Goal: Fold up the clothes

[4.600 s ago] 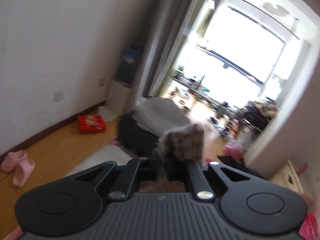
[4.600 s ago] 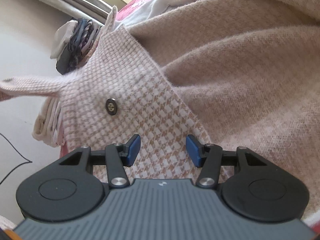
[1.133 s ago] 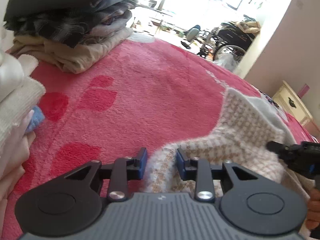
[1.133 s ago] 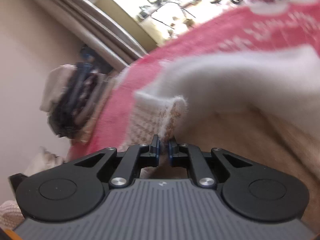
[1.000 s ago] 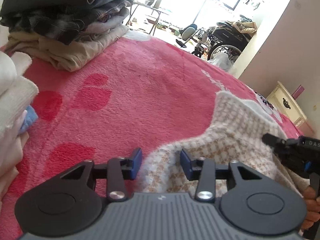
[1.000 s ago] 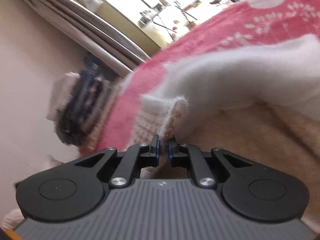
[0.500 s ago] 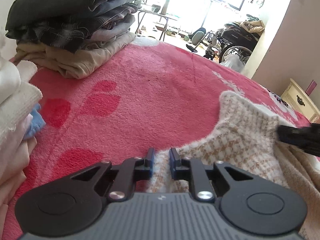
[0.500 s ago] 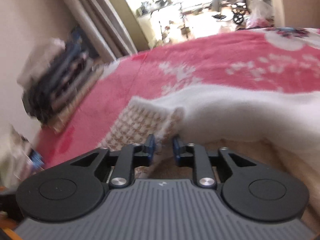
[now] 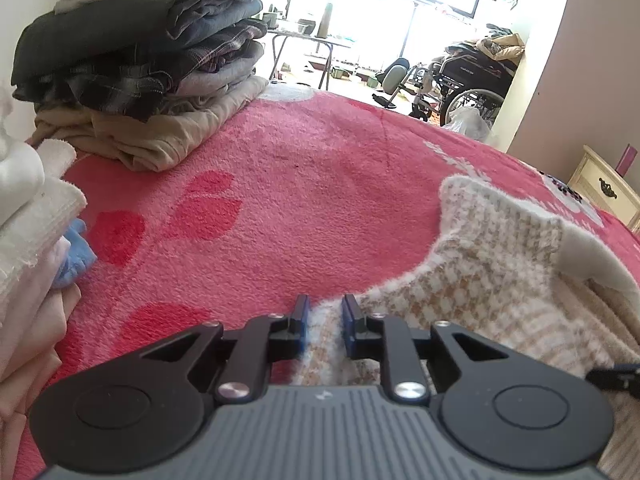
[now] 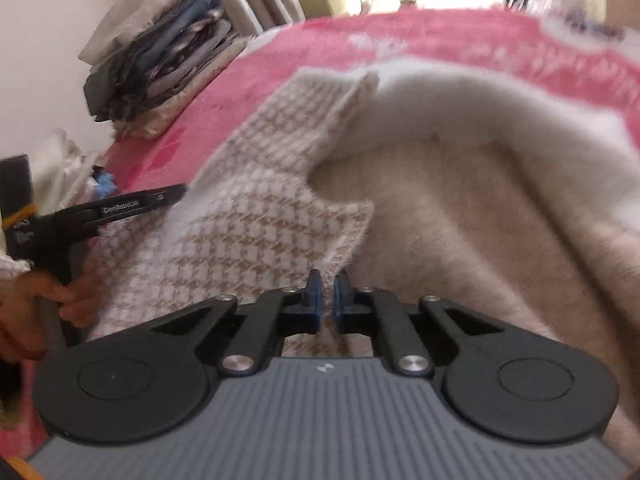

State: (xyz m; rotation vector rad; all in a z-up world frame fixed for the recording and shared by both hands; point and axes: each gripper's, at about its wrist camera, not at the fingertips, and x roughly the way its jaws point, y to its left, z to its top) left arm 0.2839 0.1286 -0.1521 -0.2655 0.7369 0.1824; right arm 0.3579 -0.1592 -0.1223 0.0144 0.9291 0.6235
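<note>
A cream-and-tan houndstooth garment with a beige fleecy inside and a white fluffy collar lies spread on the red blanket. My left gripper sits at the garment's near edge. Its jaws are opening slightly, with a bunch of houndstooth cloth filling the gap and touching both blue pads. My right gripper is shut on the lower corner of the houndstooth front panel. In the right wrist view a hand grips the left gripper's handle at the left.
A tall stack of folded dark and beige clothes stands at the blanket's far left, also in the right wrist view. White folded towels and a blue cloth lie at the near left. A wheelchair and a cream nightstand stand beyond.
The left jaws came in from wide apart onto the garment's edge. The right gripper left the collar corner, rolled level, and shut again lower on the houndstooth panel's corner.
</note>
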